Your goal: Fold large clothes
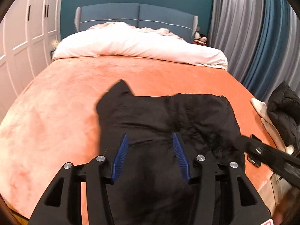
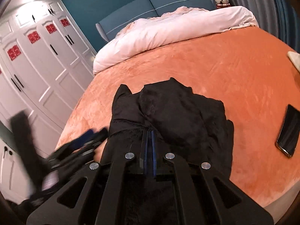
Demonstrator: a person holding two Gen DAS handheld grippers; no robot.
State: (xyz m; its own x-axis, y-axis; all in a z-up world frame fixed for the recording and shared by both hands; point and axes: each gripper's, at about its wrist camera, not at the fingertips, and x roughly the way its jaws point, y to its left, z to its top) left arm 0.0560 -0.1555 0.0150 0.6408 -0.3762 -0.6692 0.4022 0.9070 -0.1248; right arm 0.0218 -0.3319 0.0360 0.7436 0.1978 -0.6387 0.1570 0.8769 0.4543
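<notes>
A black garment (image 1: 165, 116) lies crumpled on the orange blanket (image 1: 61, 101) of a bed. In the left wrist view my left gripper (image 1: 150, 134) hovers over its near part, blue pads apart and nothing pinched between them. My right gripper (image 1: 253, 147) comes in from the right at the garment's bunched edge. In the right wrist view the right gripper (image 2: 149, 131) has its blue pads pressed together on a fold of the black garment (image 2: 178, 112), which rises in a heap ahead of the tips. The left gripper (image 2: 90, 136) shows blurred at the garment's left edge.
A white duvet (image 1: 135, 43) is heaped at the head of the bed before a blue headboard (image 1: 138, 15). A phone (image 2: 288, 131) lies on the blanket to the right. Another dark garment (image 1: 283, 112) sits at the bed's right edge. White wardrobes (image 2: 37, 65) stand left, curtains (image 1: 253, 37) right.
</notes>
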